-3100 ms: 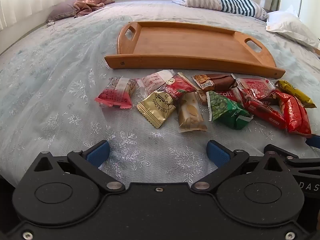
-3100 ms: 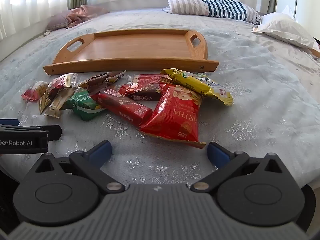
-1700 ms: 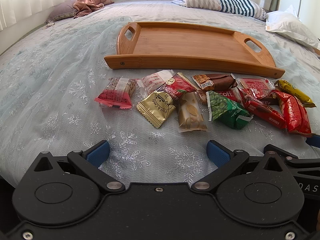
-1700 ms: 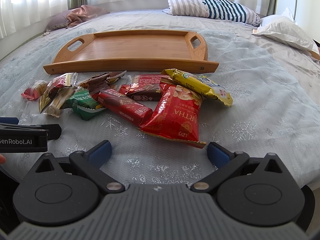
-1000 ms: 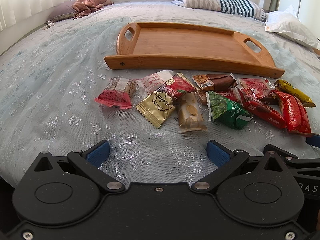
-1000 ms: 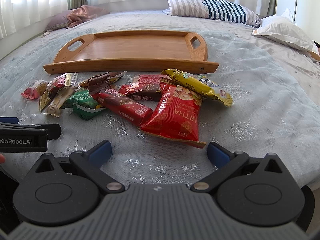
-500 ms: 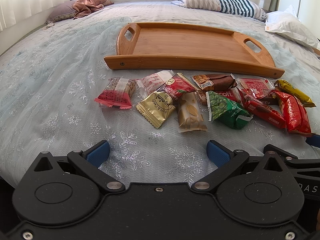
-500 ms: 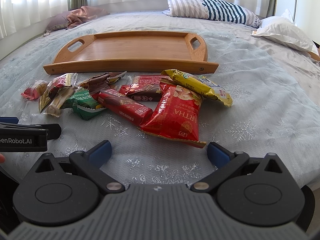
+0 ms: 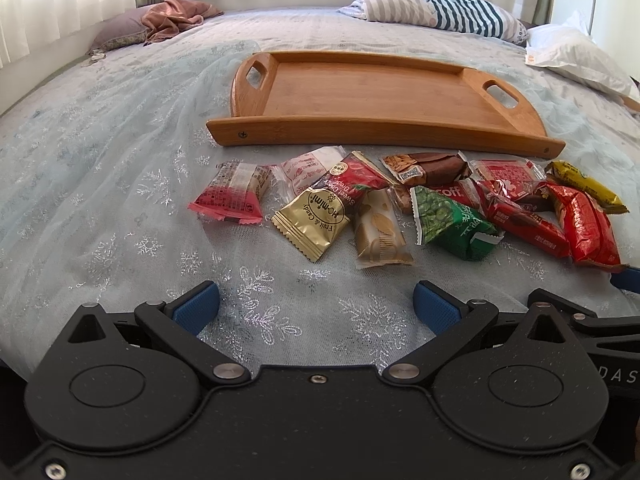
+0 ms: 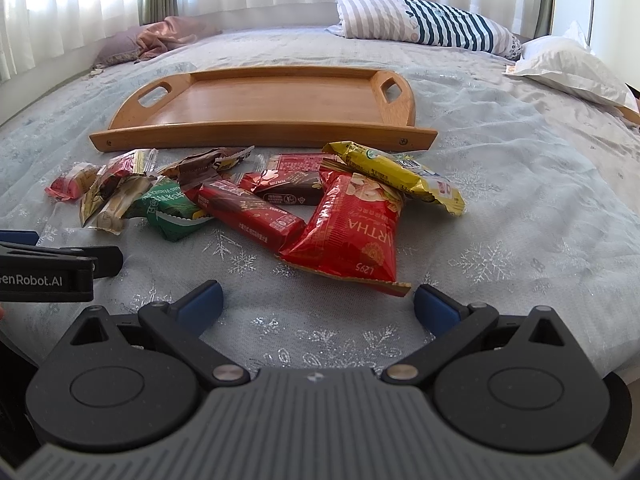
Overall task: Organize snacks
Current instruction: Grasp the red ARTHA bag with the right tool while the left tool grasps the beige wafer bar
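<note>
Several wrapped snacks lie in a loose row on the bedspread in front of an empty wooden tray (image 9: 376,92) (image 10: 276,100). From the left: a pink-red packet (image 9: 232,196), a gold candy sachet (image 9: 312,220), a beige packet (image 9: 378,232), a green bag (image 9: 448,220) (image 10: 168,208), red bars and a big red bag (image 10: 352,228), with a yellow bar (image 10: 396,176) at the right end. My left gripper (image 9: 316,312) hovers open just short of the gold and beige packets. My right gripper (image 10: 318,304) is open just short of the big red bag. Neither holds anything.
The bed carries a striped pillow (image 9: 432,8) and a white pillow (image 9: 576,56) at the back right, a pink cloth on a pillow (image 9: 172,16) at the back left. Curtains run behind. The left gripper's body (image 10: 48,268) shows at the right wrist view's left edge.
Almost nothing: both grippers have stayed open and nearly still, and no snack has moved.
</note>
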The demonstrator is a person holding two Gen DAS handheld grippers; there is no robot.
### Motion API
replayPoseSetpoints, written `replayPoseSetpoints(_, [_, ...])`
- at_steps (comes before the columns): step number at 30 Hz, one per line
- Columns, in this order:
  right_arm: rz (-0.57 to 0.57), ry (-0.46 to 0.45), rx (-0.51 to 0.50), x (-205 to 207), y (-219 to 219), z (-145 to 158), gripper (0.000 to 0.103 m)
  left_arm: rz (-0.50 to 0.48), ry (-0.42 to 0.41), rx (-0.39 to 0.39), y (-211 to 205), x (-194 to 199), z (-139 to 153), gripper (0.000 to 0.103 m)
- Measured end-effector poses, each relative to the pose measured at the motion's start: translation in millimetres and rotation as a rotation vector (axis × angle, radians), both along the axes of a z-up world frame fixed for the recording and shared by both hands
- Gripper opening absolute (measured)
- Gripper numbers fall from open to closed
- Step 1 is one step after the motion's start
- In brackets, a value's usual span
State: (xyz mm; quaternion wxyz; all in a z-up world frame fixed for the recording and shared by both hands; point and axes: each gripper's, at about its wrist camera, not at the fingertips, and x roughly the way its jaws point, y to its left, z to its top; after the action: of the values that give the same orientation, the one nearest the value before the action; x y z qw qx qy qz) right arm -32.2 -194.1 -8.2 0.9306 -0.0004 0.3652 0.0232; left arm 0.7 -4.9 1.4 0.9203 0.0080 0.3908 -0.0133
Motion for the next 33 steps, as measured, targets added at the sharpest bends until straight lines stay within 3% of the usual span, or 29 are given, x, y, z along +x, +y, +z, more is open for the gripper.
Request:
replayPoseSetpoints(11, [-0.017, -0.071, -0.043, -7, 6, -8, 0.103, -0.011, -0.058, -0.010, 9, -10, -4, 0.103])
replayPoseSetpoints(14, [-0.021, -0.084, -0.035, -8, 6, -8, 0.103, -0.014, -0.042, -0.005, 7, -8, -2, 0.103])
replayPoseSetpoints(18, [-0.035, -0.111, 0.019, -14, -1, -7, 0.103, -0.018, -0.026, -0.058, 13, -8, 7, 0.101])
replayPoseSetpoints(22, [-0.018, -0.152, 0.051, -21, -6, -1, 0.103, -0.034, -0.066, -0.082, 16, -11, 19, 0.089])
replayPoseSetpoints(24, [-0.019, -0.186, 0.075, -25, -9, 5, 0.103, -0.053, -0.101, -0.084, 16, -13, 27, 0.077])
replayPoseSetpoints(26, [-0.027, -0.226, 0.093, -27, -13, 12, 0.103, -0.068, -0.129, -0.092, 14, -14, 34, 0.056])
replayPoseSetpoints(28, [-0.042, -0.263, 0.094, -28, -15, 18, 0.103, -0.084, -0.144, -0.118, 13, -13, 40, 0.044])
replayPoseSetpoints(31, [-0.071, -0.285, 0.062, -23, -14, 23, 0.097, -0.084, -0.124, -0.168, 12, -8, 39, 0.026])
replayPoseSetpoints(33, [-0.088, -0.281, 0.048, -17, -14, 23, 0.088, -0.076, -0.102, -0.181, 10, -4, 34, 0.023])
